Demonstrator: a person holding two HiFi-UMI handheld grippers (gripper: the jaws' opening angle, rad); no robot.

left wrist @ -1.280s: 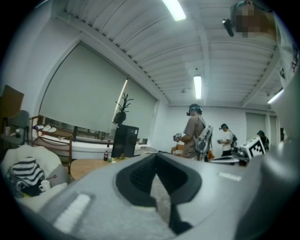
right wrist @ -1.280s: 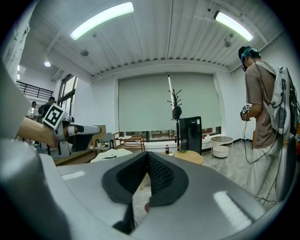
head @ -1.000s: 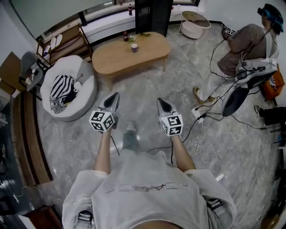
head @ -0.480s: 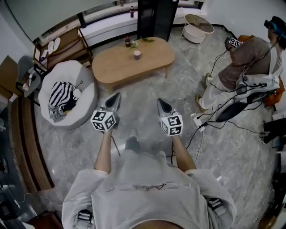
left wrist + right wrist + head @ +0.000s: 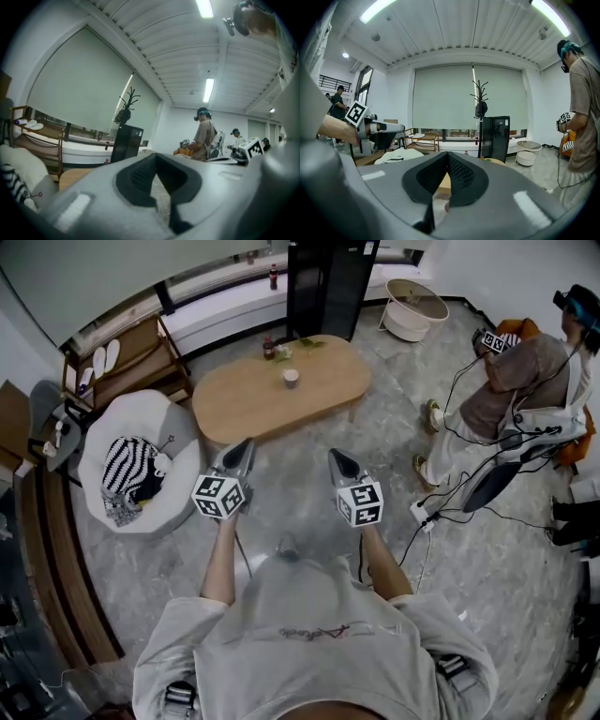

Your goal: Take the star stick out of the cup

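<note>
One grey marble floor (image 5: pixel 309 442) is filling most of the head view. Far across it, an oval wooden table (image 5: pixel 244 395) is standing, with a white round beanbag chair (image 5: pixel 178 423) to its left, and a second person (image 5: pixel 511 381) is sitting at the far right.

Nearer, the person is holding both tools out side by side above the floor. The left hand-held gripper (image 5: pixel 246 442) is pointing far-right with its jaws drawn together to a single point. Its black pads (image 5: pixel 140 176) are meeting at the tips and are clamping nothing. The right hand-held gripper (image 5: pixel 334 455) is pointing far-left, likewise closed tip to tip and empty, touching nothing.

A small pale cup (image 5: pixel 292 378) is standing upright on the table, well apart from both grippers. Whether the star stick is sitting in it is too small to tell.
</note>
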